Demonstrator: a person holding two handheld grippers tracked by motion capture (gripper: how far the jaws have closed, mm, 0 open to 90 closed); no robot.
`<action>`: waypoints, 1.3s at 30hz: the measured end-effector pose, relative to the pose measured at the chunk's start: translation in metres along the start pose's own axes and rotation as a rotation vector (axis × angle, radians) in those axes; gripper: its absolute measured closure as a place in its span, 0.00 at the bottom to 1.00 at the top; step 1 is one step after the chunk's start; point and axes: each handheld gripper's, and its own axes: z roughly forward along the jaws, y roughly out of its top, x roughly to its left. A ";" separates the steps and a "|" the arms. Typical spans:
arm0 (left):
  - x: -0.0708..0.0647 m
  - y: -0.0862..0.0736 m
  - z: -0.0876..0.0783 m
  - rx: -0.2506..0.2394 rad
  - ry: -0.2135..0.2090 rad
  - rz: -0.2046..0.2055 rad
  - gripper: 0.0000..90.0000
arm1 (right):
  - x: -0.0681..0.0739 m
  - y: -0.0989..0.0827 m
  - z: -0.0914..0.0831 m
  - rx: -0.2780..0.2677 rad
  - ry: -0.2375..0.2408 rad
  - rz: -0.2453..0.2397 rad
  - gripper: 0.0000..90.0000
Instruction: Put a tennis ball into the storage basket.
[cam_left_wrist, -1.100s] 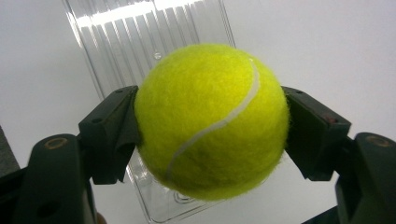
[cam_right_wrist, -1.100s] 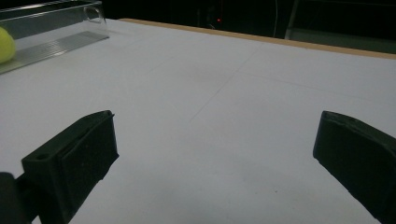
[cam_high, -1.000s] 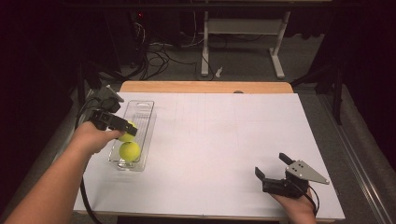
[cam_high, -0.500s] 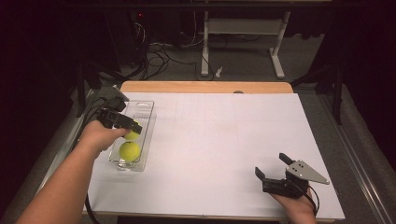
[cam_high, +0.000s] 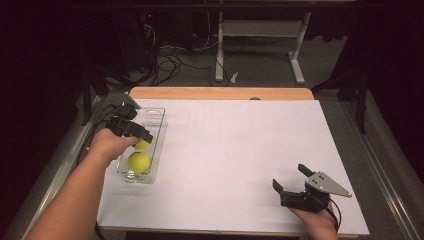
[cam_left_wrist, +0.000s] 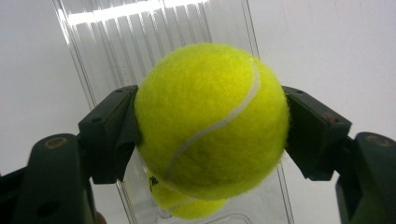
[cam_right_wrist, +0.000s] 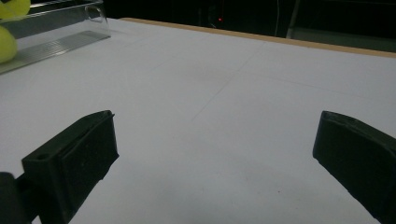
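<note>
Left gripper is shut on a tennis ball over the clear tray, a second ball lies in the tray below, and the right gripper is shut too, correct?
Not quite: the right gripper is open, its jaws wide apart over the bare white table, as the right gripper view shows. The left gripper is indeed shut on a tennis ball over the clear tray, with a second ball in the tray.

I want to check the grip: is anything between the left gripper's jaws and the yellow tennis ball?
No. The left gripper has both black jaws directly against the yellow felt tennis ball, above the clear plastic tray.
</note>
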 end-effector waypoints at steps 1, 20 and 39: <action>0.000 0.001 0.001 0.002 -0.004 0.000 0.29 | 0.000 0.000 0.000 0.000 0.000 0.000 0.01; 0.007 0.006 0.017 0.024 0.010 -0.022 0.29 | 0.001 -0.001 0.002 0.008 0.002 -0.002 0.01; 0.011 0.012 0.021 0.019 -0.007 -0.034 0.29 | 0.002 -0.001 0.003 0.011 0.002 -0.001 0.01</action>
